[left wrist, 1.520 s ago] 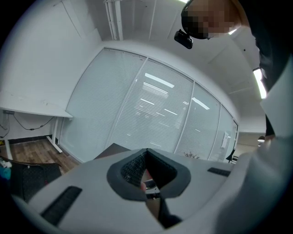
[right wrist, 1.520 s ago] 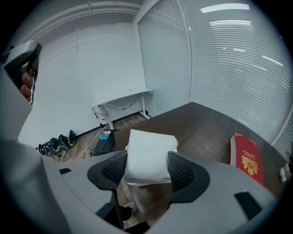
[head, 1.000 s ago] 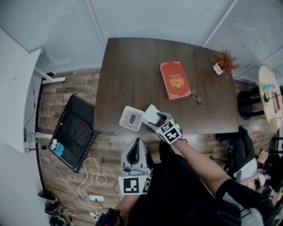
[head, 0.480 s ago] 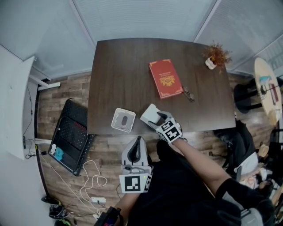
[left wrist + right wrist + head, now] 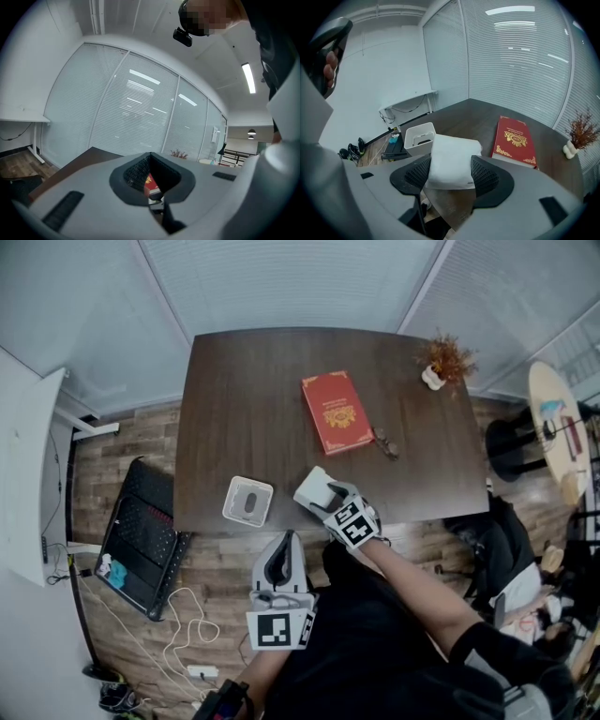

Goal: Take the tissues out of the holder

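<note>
Right gripper (image 5: 451,174) clamps white tissue pack (image 5: 453,152) | white square plastic holder (image 5: 419,136) beside, apart | left gripper (image 5: 150,182) jaws together, empty (off dark wooden table (image 5: 246,404)) | red hardcover book (image 5: 336,412) beyond

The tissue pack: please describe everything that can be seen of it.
The tissue pack is a white, soft-looking rectangular block with a smooth wrapper and small dark print at one edge. It is out of the holder and apart from it, clamped by its sides between the jaws of the right gripper, near the front edge of the table. Whether it touches the table cannot be told.
</note>
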